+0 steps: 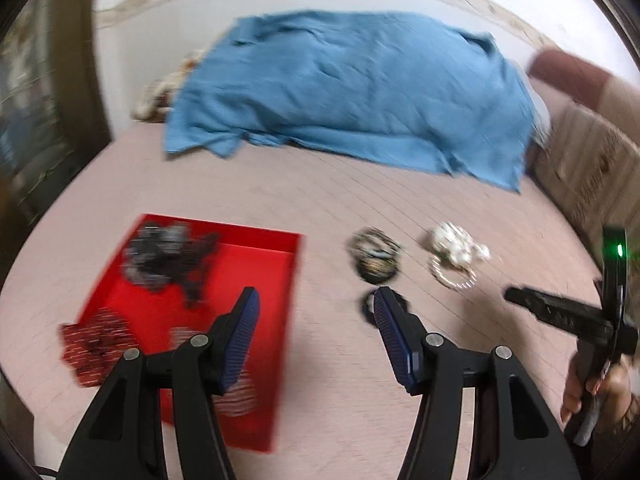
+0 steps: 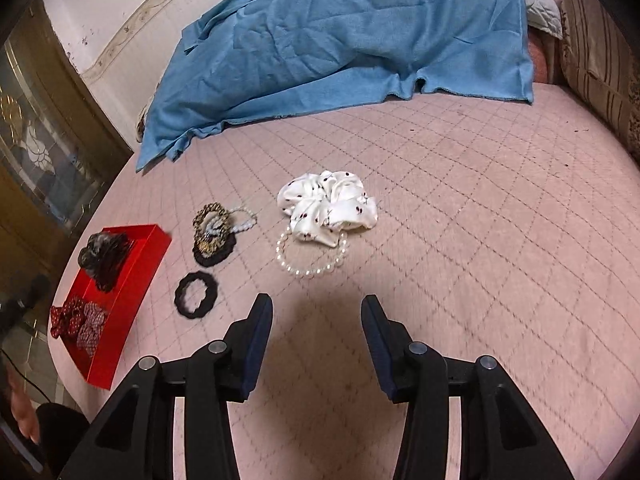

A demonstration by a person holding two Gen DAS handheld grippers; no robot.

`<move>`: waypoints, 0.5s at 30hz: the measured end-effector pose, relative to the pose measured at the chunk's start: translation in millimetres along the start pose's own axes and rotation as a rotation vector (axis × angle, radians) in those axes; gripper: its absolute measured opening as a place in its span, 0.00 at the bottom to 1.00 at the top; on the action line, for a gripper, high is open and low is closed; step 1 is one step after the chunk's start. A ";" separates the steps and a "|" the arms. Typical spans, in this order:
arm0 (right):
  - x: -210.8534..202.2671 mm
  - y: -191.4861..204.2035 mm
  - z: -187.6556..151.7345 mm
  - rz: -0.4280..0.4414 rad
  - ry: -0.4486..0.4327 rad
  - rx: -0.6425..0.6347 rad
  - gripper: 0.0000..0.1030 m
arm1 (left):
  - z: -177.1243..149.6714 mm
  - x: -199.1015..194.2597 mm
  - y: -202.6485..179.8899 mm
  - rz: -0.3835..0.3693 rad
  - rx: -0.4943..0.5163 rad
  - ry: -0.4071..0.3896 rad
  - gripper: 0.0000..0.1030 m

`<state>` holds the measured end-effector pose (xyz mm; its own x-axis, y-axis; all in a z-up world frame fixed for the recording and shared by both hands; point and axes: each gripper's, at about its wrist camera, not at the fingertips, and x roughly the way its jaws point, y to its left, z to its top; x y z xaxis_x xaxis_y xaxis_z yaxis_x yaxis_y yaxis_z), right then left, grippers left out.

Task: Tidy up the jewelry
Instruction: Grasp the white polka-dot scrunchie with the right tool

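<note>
A red tray lies on the pink quilted bed and holds dark scrunchies and red patterned ones. Right of it lie a pile of hair ties and bracelets, a black scrunchie, a white dotted scrunchie and a clear bead bracelet. My left gripper is open over the tray's right edge, with nothing between its fingers. My right gripper is open and empty, just short of the bead bracelet; it also shows in the left wrist view.
A blue blanket is heaped at the far side of the bed. Striped cushions stand at the right edge. A glass-fronted cabinet stands beyond the bed's left side. A hand holds the right gripper's handle.
</note>
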<state>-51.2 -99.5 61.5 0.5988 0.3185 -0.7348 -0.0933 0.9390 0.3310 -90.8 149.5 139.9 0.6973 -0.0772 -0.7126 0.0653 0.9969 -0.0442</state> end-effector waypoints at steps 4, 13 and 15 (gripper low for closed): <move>11.3 -6.5 12.9 0.016 -0.017 0.005 0.51 | -1.4 35.2 -32.5 -0.002 0.063 0.054 0.57; 49.1 -21.9 47.1 0.016 -0.033 0.023 0.55 | 0.6 115.4 -30.7 0.007 -0.016 0.200 0.56; 59.3 -26.2 53.1 0.029 -0.022 0.041 0.55 | 0.6 124.6 -28.4 0.002 -0.025 0.217 0.56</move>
<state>29.0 -112.1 40.7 0.6139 0.3423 -0.7113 -0.0787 0.9232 0.3763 -5.3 111.6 52.8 0.5275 -0.0728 -0.8464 0.0441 0.9973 -0.0582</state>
